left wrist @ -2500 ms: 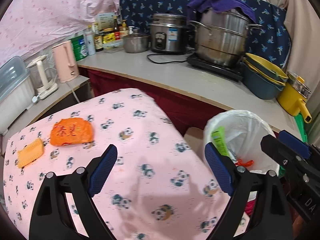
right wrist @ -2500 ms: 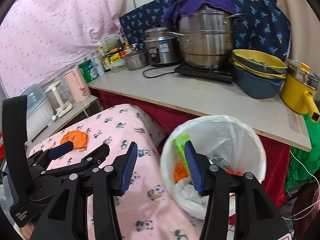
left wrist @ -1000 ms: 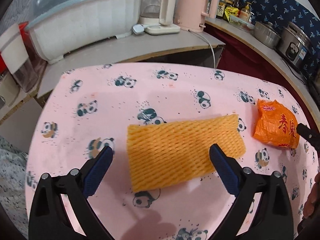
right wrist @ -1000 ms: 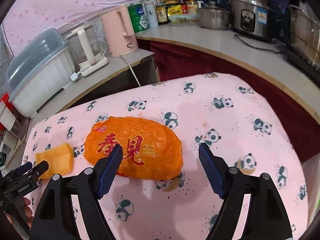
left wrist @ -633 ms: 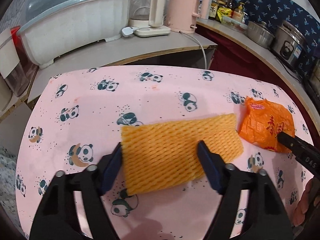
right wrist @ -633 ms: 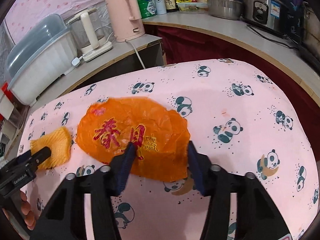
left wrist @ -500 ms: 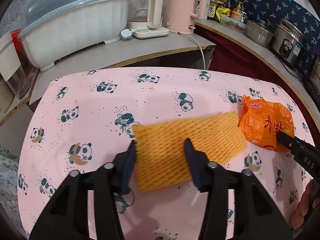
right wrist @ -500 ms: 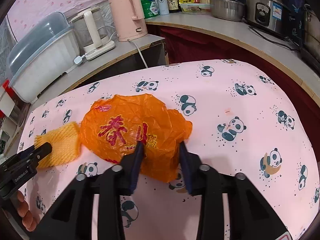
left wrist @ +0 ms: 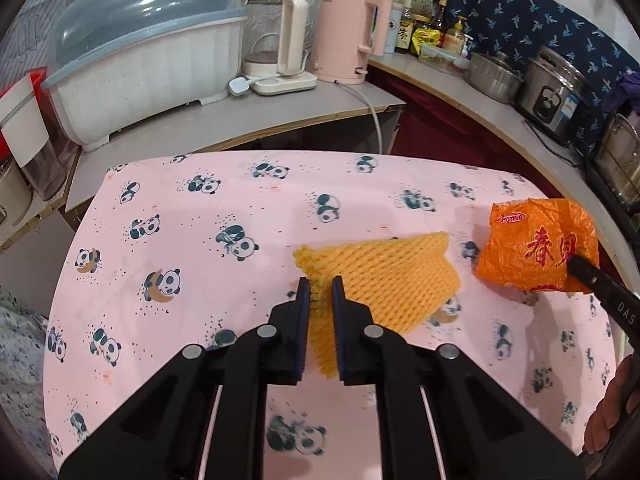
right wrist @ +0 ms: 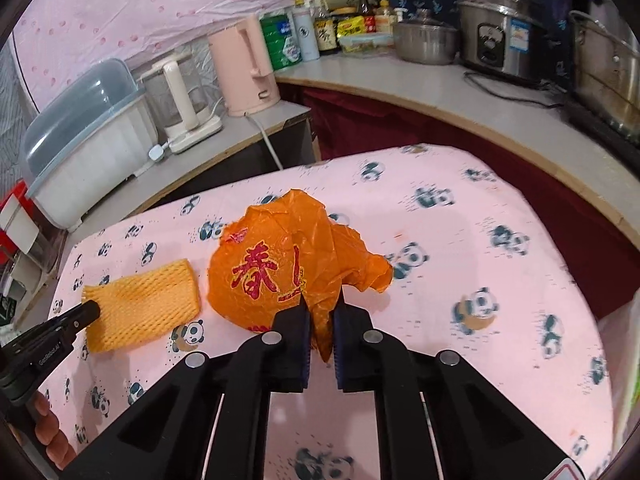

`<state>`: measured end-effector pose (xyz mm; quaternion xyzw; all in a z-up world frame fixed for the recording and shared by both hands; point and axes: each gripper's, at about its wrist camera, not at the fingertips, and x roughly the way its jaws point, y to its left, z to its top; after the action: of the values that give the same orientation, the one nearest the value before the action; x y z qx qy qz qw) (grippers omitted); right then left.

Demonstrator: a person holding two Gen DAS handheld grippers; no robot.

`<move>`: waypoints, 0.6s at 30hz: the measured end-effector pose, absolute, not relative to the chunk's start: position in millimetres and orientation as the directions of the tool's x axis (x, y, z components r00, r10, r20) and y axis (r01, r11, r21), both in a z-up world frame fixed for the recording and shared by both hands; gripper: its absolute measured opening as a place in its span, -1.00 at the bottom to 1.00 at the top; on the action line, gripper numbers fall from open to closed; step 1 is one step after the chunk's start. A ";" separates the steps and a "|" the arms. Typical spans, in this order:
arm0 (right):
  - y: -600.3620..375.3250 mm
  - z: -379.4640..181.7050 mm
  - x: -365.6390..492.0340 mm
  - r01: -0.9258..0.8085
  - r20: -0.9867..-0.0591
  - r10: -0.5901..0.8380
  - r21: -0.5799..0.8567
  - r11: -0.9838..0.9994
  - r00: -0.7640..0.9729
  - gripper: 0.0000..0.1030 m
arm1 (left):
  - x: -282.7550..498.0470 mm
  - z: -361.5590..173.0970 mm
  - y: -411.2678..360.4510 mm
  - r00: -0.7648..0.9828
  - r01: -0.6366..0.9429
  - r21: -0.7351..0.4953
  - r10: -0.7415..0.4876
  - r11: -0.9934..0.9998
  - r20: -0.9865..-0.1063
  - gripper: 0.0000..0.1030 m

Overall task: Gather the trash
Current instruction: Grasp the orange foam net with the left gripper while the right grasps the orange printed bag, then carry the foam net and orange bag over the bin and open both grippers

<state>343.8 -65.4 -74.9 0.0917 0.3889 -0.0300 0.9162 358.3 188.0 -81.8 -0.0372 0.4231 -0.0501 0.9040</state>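
A yellow-orange foam net sleeve (left wrist: 384, 276) lies on the pink panda tablecloth (left wrist: 200, 240). My left gripper (left wrist: 320, 292) is shut on its near edge, which bunches between the pads. An orange plastic bag with red characters (right wrist: 288, 264) sits to the sleeve's right. My right gripper (right wrist: 322, 312) is shut on the bag's near side, and the bag is puckered upward. The bag (left wrist: 536, 252) and the right gripper's tip also show in the left wrist view. The sleeve (right wrist: 140, 304) and the left gripper's tip also show in the right wrist view.
Behind the table a lower counter (left wrist: 224, 128) holds a covered dish rack (left wrist: 140, 64), a glass kettle (left wrist: 276, 48) and a pink kettle (left wrist: 352, 36). The corner counter (right wrist: 460, 96) carries bottles, a pot (right wrist: 424, 40), a rice cooker (right wrist: 500, 28) and a steamer.
Both grippers swung from the trash bin to the table, then closed: the left onto the foam sleeve, the right onto the orange bag. Both items now bunch and lift at the pinch.
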 end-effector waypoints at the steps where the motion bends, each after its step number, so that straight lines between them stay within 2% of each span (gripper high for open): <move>1: -69.9 -69.1 339.0 0.133 -0.711 0.011 0.146 0.980 0.703 -0.83 | 353.4 -76.5 184.3 0.642 0.066 -0.109 -0.126 0.992 -0.756 -0.81; 10: -112.9 -22.6 284.2 0.175 -0.651 -0.026 0.165 0.971 0.759 -0.83 | 311.4 -30.0 140.0 0.673 0.150 -0.112 -0.184 0.982 -0.716 -0.81; 18: -161.1 11.4 221.7 0.231 -0.597 -0.077 0.185 0.955 0.798 -0.83 | 267.9 12.8 64.5 0.692 0.265 -0.108 -0.267 0.958 -0.671 -0.81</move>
<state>221.7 -161.1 11.4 0.1252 0.3068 -0.0818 0.9399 267.9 64.5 12.8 -0.0011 0.3648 -0.1445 0.9198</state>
